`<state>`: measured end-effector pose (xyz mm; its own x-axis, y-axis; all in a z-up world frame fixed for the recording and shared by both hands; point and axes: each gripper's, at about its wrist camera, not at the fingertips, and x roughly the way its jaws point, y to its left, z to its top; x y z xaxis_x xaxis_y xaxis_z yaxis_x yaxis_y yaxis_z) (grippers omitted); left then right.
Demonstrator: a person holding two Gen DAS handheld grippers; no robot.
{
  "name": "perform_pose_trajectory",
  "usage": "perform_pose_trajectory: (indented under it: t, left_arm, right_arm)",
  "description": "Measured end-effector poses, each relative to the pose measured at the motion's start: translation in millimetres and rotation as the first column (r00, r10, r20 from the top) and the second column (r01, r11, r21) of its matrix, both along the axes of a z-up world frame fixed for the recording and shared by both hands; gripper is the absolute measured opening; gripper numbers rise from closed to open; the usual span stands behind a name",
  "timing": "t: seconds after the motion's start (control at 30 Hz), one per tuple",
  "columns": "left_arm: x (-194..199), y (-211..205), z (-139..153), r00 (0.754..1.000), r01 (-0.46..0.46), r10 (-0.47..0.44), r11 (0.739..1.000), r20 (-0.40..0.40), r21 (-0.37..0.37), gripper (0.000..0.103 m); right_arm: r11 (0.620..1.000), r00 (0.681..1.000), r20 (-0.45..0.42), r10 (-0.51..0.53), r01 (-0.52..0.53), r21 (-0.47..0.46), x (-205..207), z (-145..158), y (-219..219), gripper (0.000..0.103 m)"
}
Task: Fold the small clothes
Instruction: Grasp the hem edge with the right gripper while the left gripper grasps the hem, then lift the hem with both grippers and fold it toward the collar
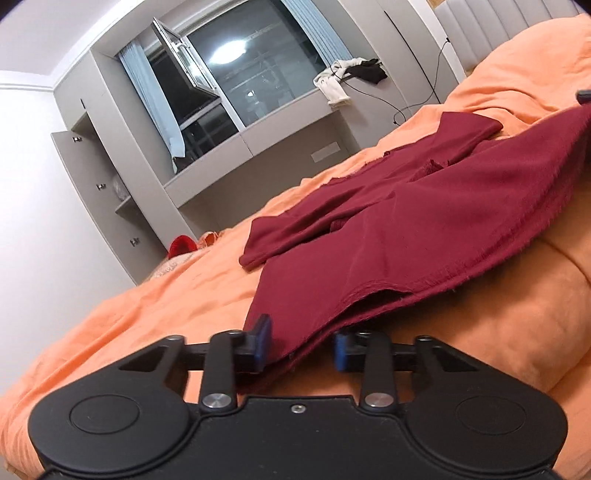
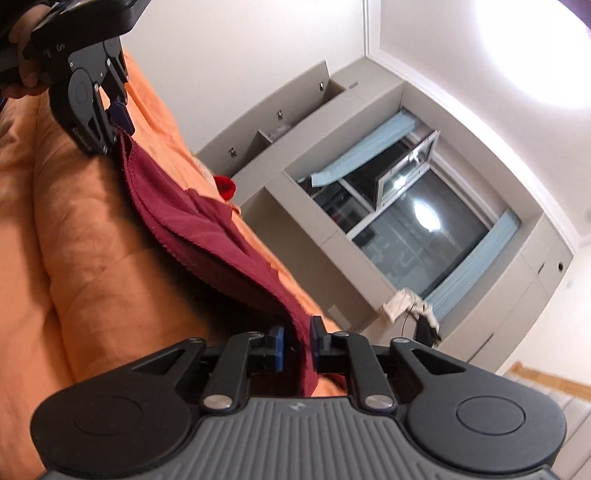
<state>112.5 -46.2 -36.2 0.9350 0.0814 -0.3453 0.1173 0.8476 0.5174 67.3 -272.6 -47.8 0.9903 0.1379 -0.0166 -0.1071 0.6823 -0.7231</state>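
Note:
A dark red garment lies spread on the orange bed cover. My left gripper is open, its blue-padded jaws on either side of the garment's near hem corner. In the right wrist view the garment stretches from my left gripper at the top left down to my right gripper. The right jaws stand a little apart with the other hem corner hanging between them. The hem is raised off the cover between the two grippers.
A grey built-in desk and cabinet with an open window stands beyond the bed. White and black clothes lie on the sill. A red object sits at the bed's far end. A padded headboard stands at the right.

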Motion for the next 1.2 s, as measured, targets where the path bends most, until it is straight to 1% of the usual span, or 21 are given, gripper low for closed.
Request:
perform_pose_trajectory:
  t: [0.07, 0.1, 0.13, 0.17, 0.2, 0.3, 0.43, 0.5, 0.53, 0.6, 0.63, 0.7, 0.77, 0.9, 1.0, 1.07, 1.13, 1.2]
  left_arm:
    - [-2, 7, 1, 1.000, -0.015, 0.015, 1.000, -0.005, -0.018, 0.027]
    - [-1, 10, 2, 1.000, -0.026, 0.025, 0.999, -0.007, -0.032, 0.021]
    - [0, 14, 3, 0.999, -0.035, 0.035, 0.998, -0.010, -0.046, 0.015]
    - [1, 16, 4, 0.999, -0.041, 0.040, 0.997, -0.010, -0.059, 0.011]
    - [0, 19, 5, 0.999, -0.041, 0.041, 0.996, -0.002, -0.076, 0.006]
    - [-10, 20, 12, 0.997, -0.018, 0.025, 0.995, 0.070, -0.097, 0.005]
    - [-33, 20, 25, 0.983, 0.022, -0.003, 0.994, 0.182, -0.103, 0.005]
    - [-45, 22, 33, 0.976, 0.037, -0.009, 0.992, 0.217, -0.125, 0.004]
    - [-52, 24, 39, 0.974, 0.049, -0.013, 0.987, 0.227, -0.156, 0.004]
    - [-70, 26, 52, 0.973, 0.082, -0.027, 0.969, 0.227, -0.234, 0.004]
    - [-81, 26, 59, 0.971, 0.103, -0.042, 0.961, 0.235, -0.256, 0.004]
    - [-106, 24, 70, 0.960, 0.146, -0.073, 0.954, 0.271, -0.261, 0.004]
    - [-128, 25, 82, 0.950, 0.179, -0.101, 0.951, 0.294, -0.252, 0.004]
    - [-169, 31, 109, 0.941, 0.232, -0.146, 0.935, 0.306, -0.268, 0.004]
    - [-195, 32, 123, 0.933, 0.263, -0.172, 0.926, 0.317, -0.270, 0.004]
    - [-208, 30, 129, 0.928, 0.276, -0.186, 0.925, 0.323, -0.261, 0.004]
    - [-213, 28, 134, 0.929, 0.285, -0.196, 0.920, 0.315, -0.269, 0.004]
    - [-211, 27, 137, 0.929, 0.289, -0.198, 0.917, 0.313, -0.276, 0.005]
  right_arm:
    - [1.000, 0.999, -0.032, -0.011, 0.011, -0.014, -3, -7, 1, 0.019]
    - [0.999, 0.999, -0.046, -0.015, 0.013, -0.031, -5, -12, 3, 0.018]
    - [0.998, 0.999, -0.051, -0.019, 0.016, -0.059, -6, -16, 5, 0.013]
    - [0.996, 0.999, -0.047, -0.025, 0.021, -0.086, -7, -20, 8, 0.010]
    - [0.994, 0.999, -0.036, -0.028, 0.024, -0.104, -8, -24, 10, 0.010]
    - [0.994, 0.999, 0.003, -0.043, 0.043, -0.097, -8, -24, 13, 0.008]
    - [0.995, 0.994, 0.054, -0.090, 0.092, -0.030, -13, -9, 10, 0.008]
    - [0.994, 0.990, 0.080, -0.113, 0.113, 0.011, -17, 2, 6, 0.007]
    - [0.992, 0.988, 0.093, -0.124, 0.122, 0.026, -21, 9, 4, 0.007]
    - [0.989, 0.983, 0.118, -0.141, 0.135, 0.056, -34, 26, -2, 0.007]
    - [0.988, 0.981, 0.125, -0.148, 0.140, 0.070, -42, 36, -5, 0.007]
    - [0.987, 0.978, 0.142, -0.152, 0.143, 0.074, -64, 52, -13, 0.007]
    - [0.989, 0.978, 0.154, -0.144, 0.138, 0.046, -88, 65, -19, 0.007]
    - [0.991, 0.982, 0.133, -0.132, 0.131, 0.021, -132, 86, -28, 0.007]
    - [0.991, 0.982, 0.137, -0.130, 0.125, 0.042, -155, 98, -31, 0.007]
    - [0.990, 0.983, 0.131, -0.125, 0.115, 0.080, -158, 108, -33, 0.007]
    - [0.986, 0.986, 0.117, -0.115, 0.099, 0.131, -156, 116, -37, 0.008]
    - [0.985, 0.986, 0.126, -0.109, 0.090, 0.148, -148, 123, -39, 0.008]
